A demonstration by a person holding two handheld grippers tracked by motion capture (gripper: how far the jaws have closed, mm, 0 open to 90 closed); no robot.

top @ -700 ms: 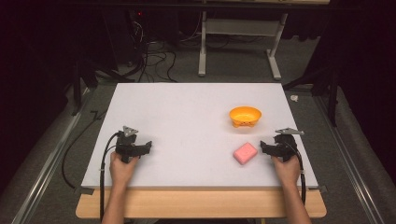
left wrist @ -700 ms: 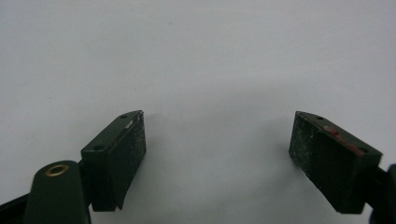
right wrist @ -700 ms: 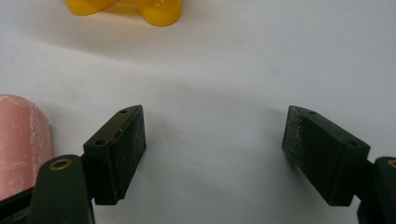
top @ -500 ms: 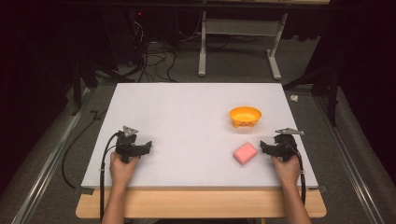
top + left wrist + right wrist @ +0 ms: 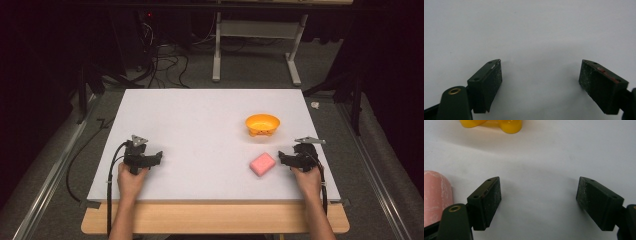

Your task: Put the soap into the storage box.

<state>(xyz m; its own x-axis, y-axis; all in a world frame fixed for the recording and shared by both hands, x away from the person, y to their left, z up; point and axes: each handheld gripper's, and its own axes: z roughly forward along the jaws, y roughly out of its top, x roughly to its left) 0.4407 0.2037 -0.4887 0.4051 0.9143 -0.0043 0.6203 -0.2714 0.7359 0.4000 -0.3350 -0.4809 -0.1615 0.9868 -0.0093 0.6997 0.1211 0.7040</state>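
**Both grippers parked, jaws spread, pink block next to the right one**

Landmark = pink block (image 5: 262,164), lying flat on the white table (image 5: 200,125), toward the near right part of it.

- Right gripper (image 5: 286,159): just to the right of the block, resting low on the table, not touching it. Released: in the right gripper view (image 5: 537,202) both jaws stand wide apart with bare table between them, nothing held.
- Same view: the block (image 5: 435,197) sits outside the left jaw, at the frame's left edge, so it is beside the claw, not between the jaws. Gripper axis points past the block toward the orange bowl (image 5: 496,123).
- Orange bowl (image 5: 262,124): behind the block, farther from the person, a clear gap between them. Looks empty from above.
- Left gripper (image 5: 157,157): well to the left of the block, near the same front edge. Also released: the left gripper view (image 5: 540,85) shows jaws wide, bare table only.

Read: this looks like a ready pose, jaws pre-opened for a grasp. Block is nearest the right hand, so my guess is right gripper takes it, bowl being the likely target. It would need to shift left or rotate to get the block between the jaws first. Left has nothing in reach.
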